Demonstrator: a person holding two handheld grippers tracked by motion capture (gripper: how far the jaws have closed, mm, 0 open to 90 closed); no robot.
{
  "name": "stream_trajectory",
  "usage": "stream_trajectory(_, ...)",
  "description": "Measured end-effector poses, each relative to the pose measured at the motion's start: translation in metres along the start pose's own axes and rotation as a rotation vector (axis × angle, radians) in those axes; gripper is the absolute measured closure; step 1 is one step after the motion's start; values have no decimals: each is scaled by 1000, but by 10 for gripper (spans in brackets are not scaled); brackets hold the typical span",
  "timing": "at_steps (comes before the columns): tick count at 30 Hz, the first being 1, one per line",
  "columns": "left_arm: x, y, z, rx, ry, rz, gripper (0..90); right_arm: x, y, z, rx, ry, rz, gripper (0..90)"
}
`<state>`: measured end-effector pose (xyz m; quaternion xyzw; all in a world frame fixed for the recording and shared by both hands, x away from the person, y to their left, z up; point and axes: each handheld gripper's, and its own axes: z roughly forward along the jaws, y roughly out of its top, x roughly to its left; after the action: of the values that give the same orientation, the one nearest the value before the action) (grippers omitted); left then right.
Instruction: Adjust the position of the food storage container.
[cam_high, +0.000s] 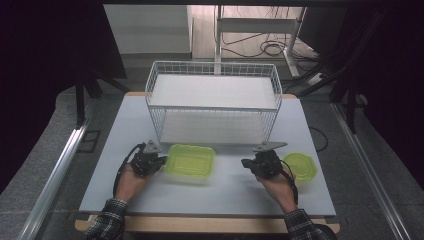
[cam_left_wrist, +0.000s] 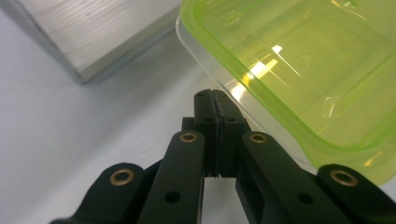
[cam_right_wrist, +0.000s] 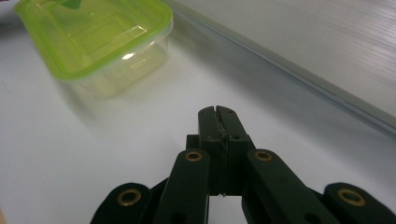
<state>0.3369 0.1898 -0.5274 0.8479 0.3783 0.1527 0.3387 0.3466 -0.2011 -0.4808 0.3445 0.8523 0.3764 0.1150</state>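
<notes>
Black grippers (cam_high: 162, 161) with brass rivets; grey triangular plates; plaid sleeves (cam_high: 107, 220).

Wire shelf rack (cam_high: 212, 100) at the table's (cam_high: 210, 190) far middle, container (cam_high: 190, 160) near in front of it, left gripper (cam_high: 159, 161) at its left edge, lid (cam_high: 301, 165) far right, right gripper (cam_high: 246, 163) between container and lid.

The high view looks forward and down from above the person's side onto the whole pale grey table (cam_high: 200, 192), far enough off to take in the white wire-mesh shelf rack (cam_high: 212, 100) behind it. The left gripper view rides low, just beside the translucent lime-green rectangular plastic container (cam_left_wrist: 303, 70), facing along its own jaws. The right gripper view sits equally low but farther from that container (cam_right_wrist: 93, 42). All three views share the container (cam_high: 191, 160) and the tabletop.
</notes>
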Motion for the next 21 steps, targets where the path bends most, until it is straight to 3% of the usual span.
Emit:
stream_trajectory(4, -8, 4, 3, -1, -23, 12, 899, 0, 5, 10, 5, -12, 7, 892)
stream_trajectory(9, -19, 9, 7, 0, -54, 43, 898, -3, 8, 25, 25, -28, 45, 889)
stream_trajectory(12, -26, 11, 9, 0, -72, 40, 898, -6, 8, 30, 35, -40, 67, 889)
stream_trajectory(18, -38, 15, 14, 6, -108, 53, 897, -8, 9, 41, 48, -15, 101, 887)
stream_trajectory(21, -44, 18, 17, 8, -121, 66, 895, -8, 13, 50, 51, 22, 103, 880)
